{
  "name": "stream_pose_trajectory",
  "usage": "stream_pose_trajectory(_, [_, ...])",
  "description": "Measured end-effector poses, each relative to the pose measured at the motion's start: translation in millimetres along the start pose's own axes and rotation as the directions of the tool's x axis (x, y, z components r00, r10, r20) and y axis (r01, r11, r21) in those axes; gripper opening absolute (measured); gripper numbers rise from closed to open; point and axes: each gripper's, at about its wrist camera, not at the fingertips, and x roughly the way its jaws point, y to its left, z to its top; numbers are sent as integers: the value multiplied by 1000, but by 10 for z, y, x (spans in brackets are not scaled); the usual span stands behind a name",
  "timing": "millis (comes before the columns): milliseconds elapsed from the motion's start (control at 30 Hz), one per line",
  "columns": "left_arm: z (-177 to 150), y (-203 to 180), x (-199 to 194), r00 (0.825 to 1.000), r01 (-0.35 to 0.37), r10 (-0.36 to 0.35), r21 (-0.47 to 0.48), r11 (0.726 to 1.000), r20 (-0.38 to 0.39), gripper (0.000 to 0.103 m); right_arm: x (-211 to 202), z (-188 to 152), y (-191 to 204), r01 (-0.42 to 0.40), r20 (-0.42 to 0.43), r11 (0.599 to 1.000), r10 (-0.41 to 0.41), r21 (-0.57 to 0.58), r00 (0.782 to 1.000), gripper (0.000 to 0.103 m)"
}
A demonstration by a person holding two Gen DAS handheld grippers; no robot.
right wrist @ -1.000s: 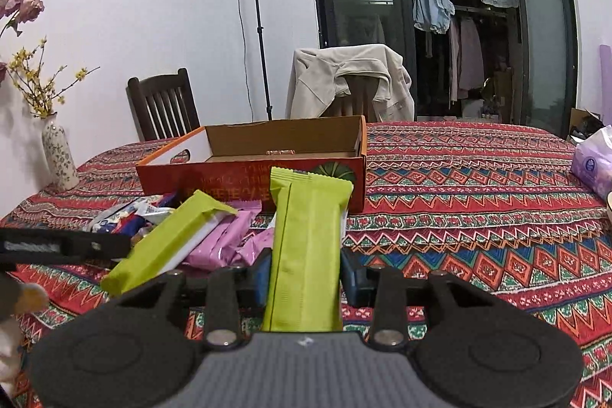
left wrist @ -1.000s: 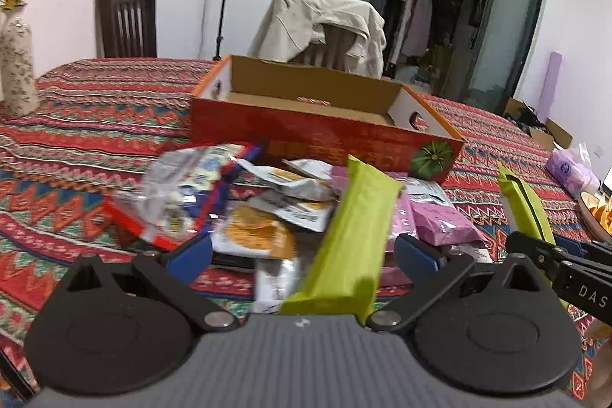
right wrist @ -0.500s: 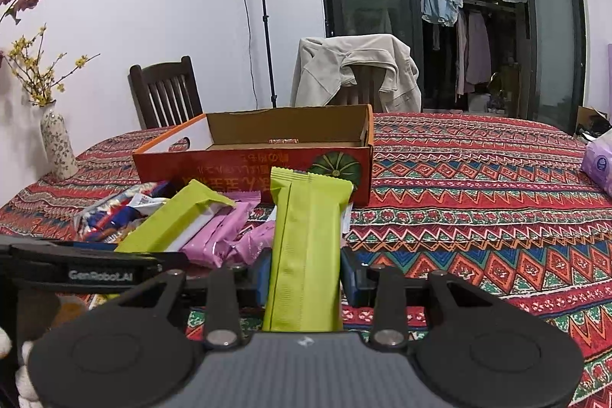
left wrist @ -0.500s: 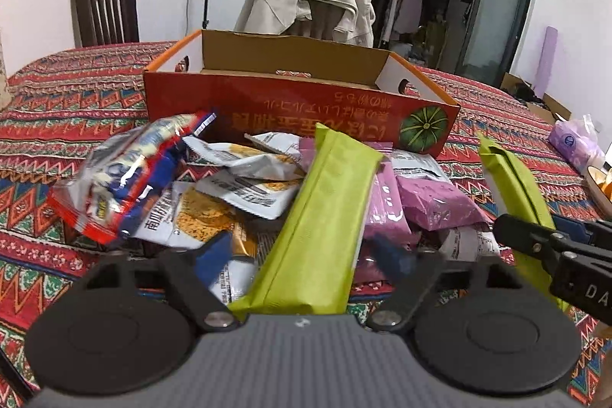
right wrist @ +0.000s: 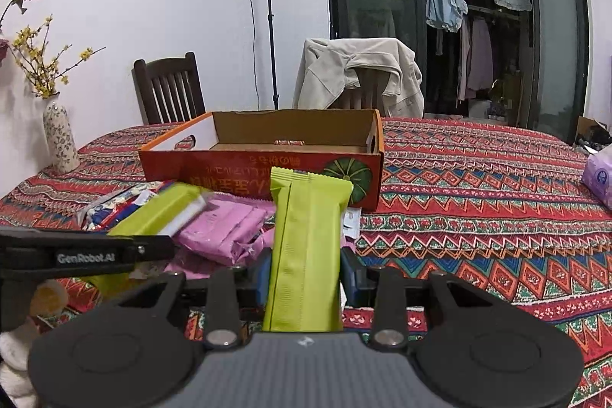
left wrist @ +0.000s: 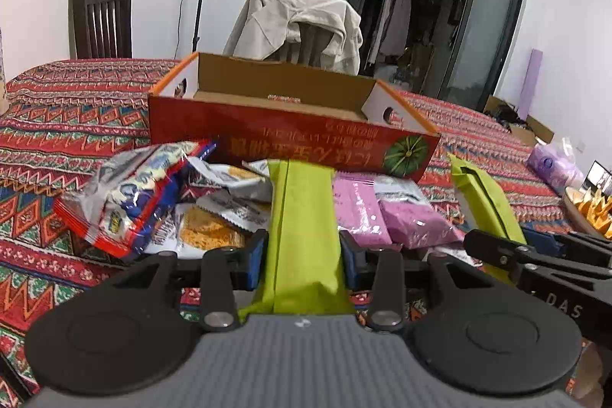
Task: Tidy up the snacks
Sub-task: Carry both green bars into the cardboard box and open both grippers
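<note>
The left gripper (left wrist: 302,255) is closing on a green snack bar (left wrist: 302,217) above the snack pile (left wrist: 214,217). The right gripper (right wrist: 304,274) pinches a second green bar (right wrist: 306,247) near the cardboard box (right wrist: 267,171). Both packets look light, crushable and slick; grip mid-length across the width.

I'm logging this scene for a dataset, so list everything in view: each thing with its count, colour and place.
Green snack packets: two, lime; one between the closing left jaws, one in the right gripper.
Pink snack packets: several, in the pile.
Red-blue crinkly bag: one, pile's left.
White-orange sachets: a few, in the pile.
Cardboard box: one, red outside, open, behind the pile.
Patterned tablecloth: one, red, covers the table.
Flowered vase: one, white, table's left.
Wooden chair: dark, at the wall.
Beige jacket: draped on another chair.
Left gripper, right gripper: black.
</note>
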Motion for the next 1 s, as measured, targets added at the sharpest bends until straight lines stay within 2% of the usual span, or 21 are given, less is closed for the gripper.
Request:
stream_pose_trajectory(167, [89,30,-119,999,14,-14,-1,1000,32,40,-41,59,41,8,14,1000,-8,-5,1000,36])
stream_pose_trajectory(267, [173,36,-190,998,22,-23,6,1000,53,35,-63,105,46,13,21,1000,-13,-4,1000,36])
stream_pose_trajectory(433, [283,47,-268,995,36,-37,12,999,89,35,-83,201,54,20,37,1000,-20,3,999,36])
stream_pose_trajectory(633, [288,140,-258,996,42,-41,-8,999,82,35,-86,209,85,20,37,1000,-20,4,999,36])
stream_pose_trajectory(833, [345,209,-329,993,48,-46,-13,999,108,35,-77,255,141,19,39,1000,-18,-10,999,36])
stream_pose_trajectory(1000, [542,204,-395,987,49,-49,0,999,150,35,-51,382,172,22,54,1000,-21,-20,998,36])
